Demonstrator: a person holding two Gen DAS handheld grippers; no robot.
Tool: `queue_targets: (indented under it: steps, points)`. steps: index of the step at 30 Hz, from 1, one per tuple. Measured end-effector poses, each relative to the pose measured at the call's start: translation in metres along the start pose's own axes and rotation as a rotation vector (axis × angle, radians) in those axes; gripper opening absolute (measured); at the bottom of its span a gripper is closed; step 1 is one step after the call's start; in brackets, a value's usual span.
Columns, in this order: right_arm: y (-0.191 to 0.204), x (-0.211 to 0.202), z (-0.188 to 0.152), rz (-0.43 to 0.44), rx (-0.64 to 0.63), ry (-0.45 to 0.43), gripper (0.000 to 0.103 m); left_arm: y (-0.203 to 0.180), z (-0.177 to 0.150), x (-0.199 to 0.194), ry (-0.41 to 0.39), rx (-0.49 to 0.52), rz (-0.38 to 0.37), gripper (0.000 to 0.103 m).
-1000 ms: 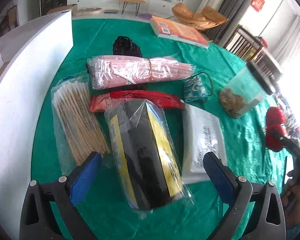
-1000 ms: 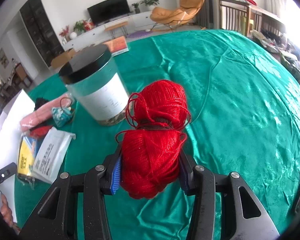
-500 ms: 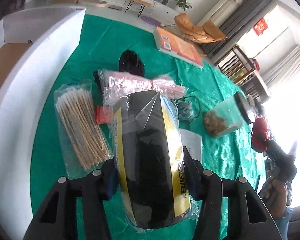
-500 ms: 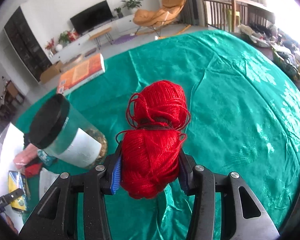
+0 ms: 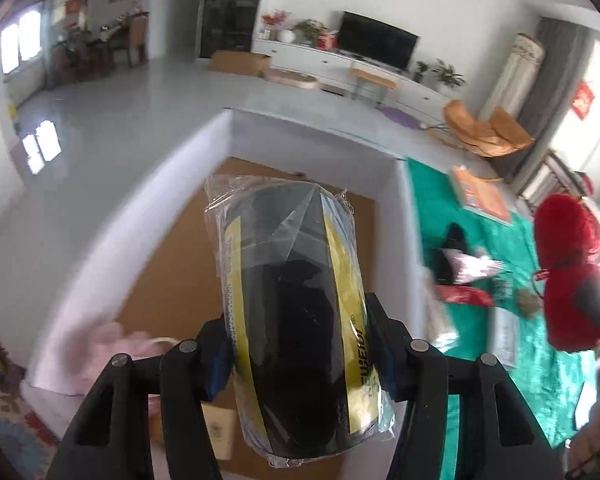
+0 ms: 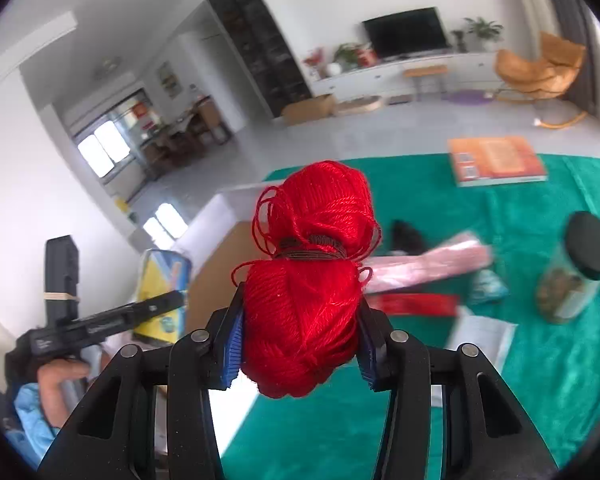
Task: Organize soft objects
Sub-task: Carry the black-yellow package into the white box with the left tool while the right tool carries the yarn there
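Observation:
My left gripper (image 5: pixel 296 340) grips a black and yellow plastic-wrapped package (image 5: pixel 288 264), and its jaws are opening with the package still between the pads. It hangs over a white-walled box (image 5: pixel 396 208) with a brown cardboard floor. Something pink and soft (image 5: pixel 104 340) lies in the box's near left corner. My right gripper (image 6: pixel 300 340) holds a red yarn skein (image 6: pixel 312 280) above the green table's edge, its jaws easing open while the pads still press the yarn. The skein (image 5: pixel 568 272) also shows at the right of the left wrist view.
On the green tablecloth (image 6: pixel 540 380) lie a pink packet (image 6: pixel 432 264), a red packet (image 6: pixel 412 304), a white pouch (image 6: pixel 480 332), a small teal pouch (image 6: pixel 488 286), a black item (image 6: pixel 408 236), a black-lidded jar (image 6: pixel 576 272) and an orange book (image 6: pixel 496 160). A hand (image 6: pixel 56 380) holds the left tool.
The left gripper closed on the package, lifted it off the table and swung it left over the box. The right gripper carried the yarn up and left toward the box.

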State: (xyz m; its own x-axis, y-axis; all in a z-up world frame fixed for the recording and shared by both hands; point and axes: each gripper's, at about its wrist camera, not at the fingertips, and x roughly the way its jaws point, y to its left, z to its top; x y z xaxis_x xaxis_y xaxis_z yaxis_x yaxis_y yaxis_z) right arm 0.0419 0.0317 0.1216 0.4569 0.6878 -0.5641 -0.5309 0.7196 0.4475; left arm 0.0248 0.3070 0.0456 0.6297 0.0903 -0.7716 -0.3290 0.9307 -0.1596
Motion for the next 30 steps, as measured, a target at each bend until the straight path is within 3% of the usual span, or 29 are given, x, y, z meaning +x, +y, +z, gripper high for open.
queue_targets:
  steps: [1,3,6,8,11,15,19,22,24,30]
  points:
    - [0.017,0.016,-0.002,0.034,-0.006,0.022,0.054,0.016,-0.003,0.001,-0.004,-0.011,0.05,0.08]
    - [0.041,0.045,-0.011,0.088,-0.015,0.081,0.077,0.042,-0.014,0.003,-0.011,-0.049,0.103,0.095]
    - [0.052,0.065,-0.032,0.08,-0.06,0.161,0.078,0.057,-0.026,0.006,-0.016,-0.098,0.116,0.095]
    - [0.042,0.058,-0.047,-0.027,-0.12,0.128,0.078,0.051,-0.03,0.006,-0.045,-0.099,0.091,0.095]
    - [0.001,0.04,-0.073,-0.253,-0.185,0.07,0.078,0.013,-0.039,-0.004,-0.08,-0.072,-0.033,0.095]
    - [-0.083,0.017,-0.118,-0.528,-0.12,0.069,0.078,-0.07,-0.055,-0.01,-0.082,0.061,-0.26,0.095]
    - [-0.152,-0.017,-0.16,-0.694,0.018,0.052,0.078,-0.165,-0.097,0.005,0.024,0.254,-0.414,0.096]
    - [-0.183,-0.044,-0.175,-0.782,0.09,0.01,0.078,-0.221,-0.136,0.031,0.107,0.371,-0.435,0.096]
    - [-0.194,-0.053,-0.179,-0.811,0.111,0.005,0.078,-0.241,-0.155,0.055,0.145,0.412,-0.406,0.096]
    - [-0.2,-0.057,-0.185,-0.815,0.121,0.023,0.078,-0.249,-0.158,0.094,0.145,0.435,-0.311,0.096]
